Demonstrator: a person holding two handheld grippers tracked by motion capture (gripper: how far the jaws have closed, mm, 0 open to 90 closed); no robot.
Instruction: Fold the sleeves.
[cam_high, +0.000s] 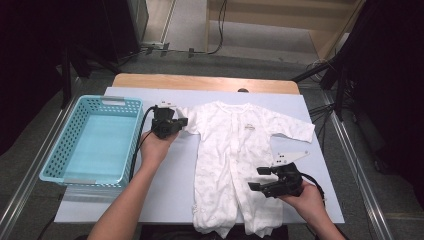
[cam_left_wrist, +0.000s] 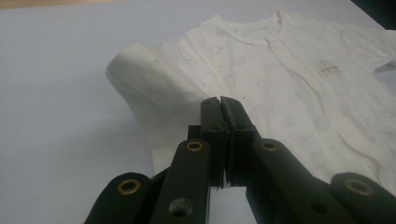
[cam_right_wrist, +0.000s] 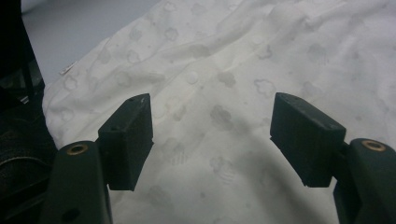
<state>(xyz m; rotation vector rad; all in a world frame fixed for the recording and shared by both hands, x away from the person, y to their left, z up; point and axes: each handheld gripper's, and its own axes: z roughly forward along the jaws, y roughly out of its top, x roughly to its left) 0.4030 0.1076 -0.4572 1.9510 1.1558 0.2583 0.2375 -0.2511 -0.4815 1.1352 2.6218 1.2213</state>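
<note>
White cloth covers the table (cam_high: 165, 190), and a white baby romper (cam_high: 235, 165) lies flat on it, collar toward twelve o'clock and legs toward six o'clock, hanging a little over the near edge. Its body fills the middle of the cloth; one sleeve stretches out toward three o'clock, the other toward nine o'clock.

At the nine o'clock sleeve (cam_left_wrist: 154, 93), the left gripper (cam_high: 183, 121) is clenched: in the left gripper view its two black jaws stand pressed together with no gap, the sleeve's cuff end lying folded just beyond and to the ten o'clock side of the tips. Whether any fabric is pinched between the pads I cannot tell, since the closed tips hide the spot. The person's left hand (cam_high: 155, 145) holds this tool from the seven o'clock side.

Down near the romper's four o'clock edge, the right gripper (cam_high: 256, 178) is released, jaws spread wide and pointing toward nine o'clock at the leg fabric. In the right gripper view the printed cloth lies between and beneath the two pads, untouched by either.

A light blue plastic basket (cam_high: 60, 150) sits at nine o'clock of the romper, well apart from it, beside the left hand.
</note>
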